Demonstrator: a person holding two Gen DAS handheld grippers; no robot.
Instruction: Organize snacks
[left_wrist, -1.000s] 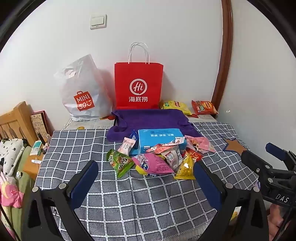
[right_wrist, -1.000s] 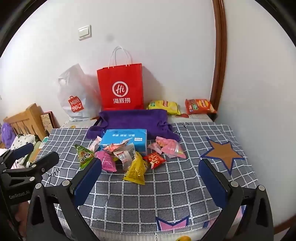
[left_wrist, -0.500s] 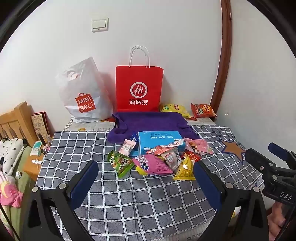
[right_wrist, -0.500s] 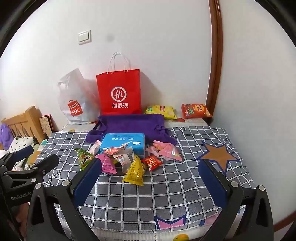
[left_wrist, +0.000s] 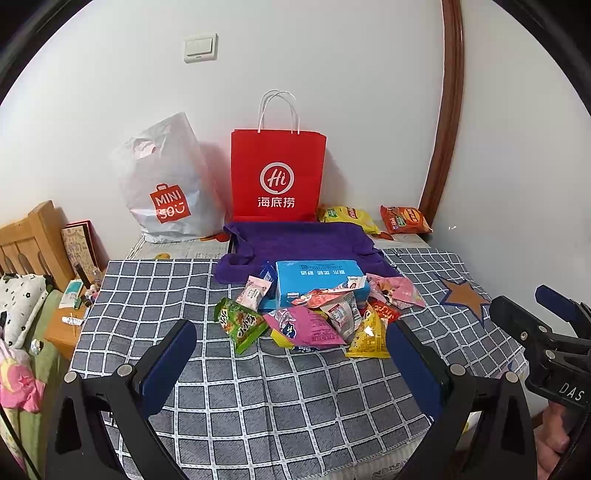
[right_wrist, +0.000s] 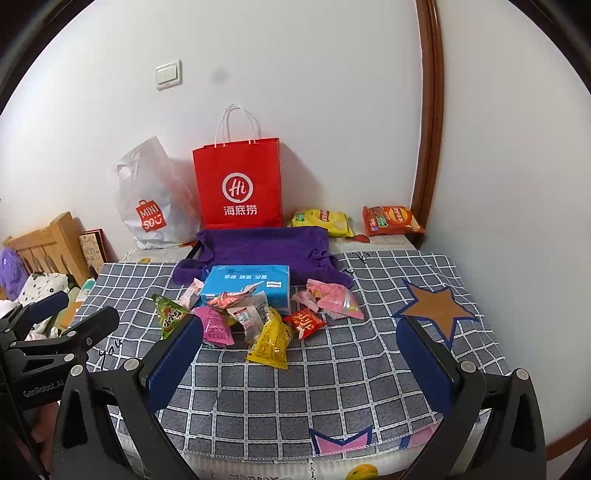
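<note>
Glossy foil snack packets on matt checked cloth.

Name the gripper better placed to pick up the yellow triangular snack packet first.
Probably right. The yellow triangular snack packet lies nearest and between the open right gripper fingers; for the open left gripper it sits off toward its right finger.

Bare checked cloth before snack pile, red bag walling behind

A home bedroom: wooden headboard, pillow, wall switch, shopping bags against the wall.
</note>
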